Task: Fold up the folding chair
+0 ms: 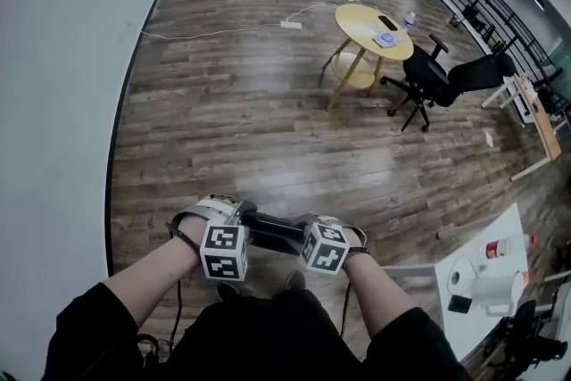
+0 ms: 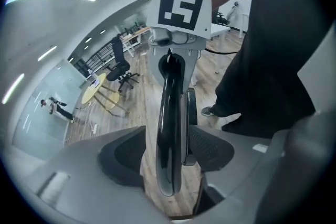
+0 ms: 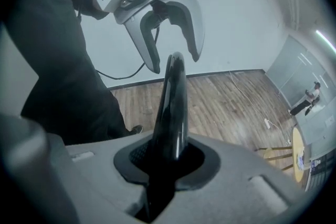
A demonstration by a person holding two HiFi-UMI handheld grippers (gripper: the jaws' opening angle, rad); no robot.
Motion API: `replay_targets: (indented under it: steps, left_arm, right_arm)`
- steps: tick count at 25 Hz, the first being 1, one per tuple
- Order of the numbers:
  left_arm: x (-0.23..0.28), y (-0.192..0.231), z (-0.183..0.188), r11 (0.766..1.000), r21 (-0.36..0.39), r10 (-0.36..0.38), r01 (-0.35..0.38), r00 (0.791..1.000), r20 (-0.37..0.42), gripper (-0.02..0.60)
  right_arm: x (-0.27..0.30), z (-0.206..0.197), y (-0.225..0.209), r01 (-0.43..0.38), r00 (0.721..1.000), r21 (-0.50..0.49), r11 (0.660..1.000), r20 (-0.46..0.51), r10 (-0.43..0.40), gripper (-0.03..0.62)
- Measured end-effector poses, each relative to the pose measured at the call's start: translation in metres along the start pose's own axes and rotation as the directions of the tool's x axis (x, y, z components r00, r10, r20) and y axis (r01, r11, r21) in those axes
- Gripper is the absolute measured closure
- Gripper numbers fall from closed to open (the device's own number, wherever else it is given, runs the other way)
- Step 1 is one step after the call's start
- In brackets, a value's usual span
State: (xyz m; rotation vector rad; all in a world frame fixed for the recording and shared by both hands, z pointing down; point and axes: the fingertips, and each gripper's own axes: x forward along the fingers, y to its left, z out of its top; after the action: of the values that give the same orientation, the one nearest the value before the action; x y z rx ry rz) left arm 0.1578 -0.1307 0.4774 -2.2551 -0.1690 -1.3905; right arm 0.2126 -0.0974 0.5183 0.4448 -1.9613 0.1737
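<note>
Head view: marker-cubed L tool point(image 1: 239, 216), R tool point(image 1: 311, 230) at chair point(image 1: 277, 234).

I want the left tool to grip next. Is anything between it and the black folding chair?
Nothing visible does. The glossy black folding chair edge stands right between the open jaws of the left tool; the right tool is shut on the same edge.

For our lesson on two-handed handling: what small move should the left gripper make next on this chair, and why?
Probably close the left gripper on the black chair bar. Its jaws stand apart with the bar between them, not pressing it, while only the right gripper is shut on it, so one grip alone holds it.
</note>
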Motion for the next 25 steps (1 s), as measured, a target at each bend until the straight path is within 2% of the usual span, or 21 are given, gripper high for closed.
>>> replay_targets:
  steps: [4,9,12,19,22,25]
  left_arm:
    - [0.019,-0.009,0.008,0.989,0.106,-0.095,0.100,0.994,-0.049,0.310]
    - [0.043,-0.019,0.005,0.970,0.157,-0.167,0.185,0.979,-0.121,0.325]
    - [0.052,-0.023,0.003,0.968,0.143,-0.184,0.206,0.971,-0.153,0.353]
    - [0.069,-0.021,-0.001,0.965,0.124,-0.202,0.229,0.960,-0.194,0.497]
    - [0.072,-0.016,0.000,0.966,0.112,-0.209,0.233,0.960,-0.188,0.515]
    - [0.073,-0.010,0.000,0.965,0.060,-0.240,0.254,0.954,-0.181,0.523]
  right_arm:
    - [0.001,0.000,0.007,-0.004,1.000,0.007,1.000,0.002,0.004,0.528]
    - [0.004,0.000,0.007,0.002,1.000,0.012,1.000,0.001,-0.002,0.528]
    - [0.005,0.000,0.005,0.001,1.000,0.012,1.000,0.002,-0.001,0.528]
    - [0.004,0.001,-0.002,-0.035,0.999,0.037,0.999,0.011,0.034,0.525]
    - [0.003,0.000,-0.007,-0.070,0.997,0.062,0.996,0.014,0.070,0.523]
    - [0.004,-0.001,-0.012,-0.070,0.997,0.046,0.996,-0.002,0.071,0.523]
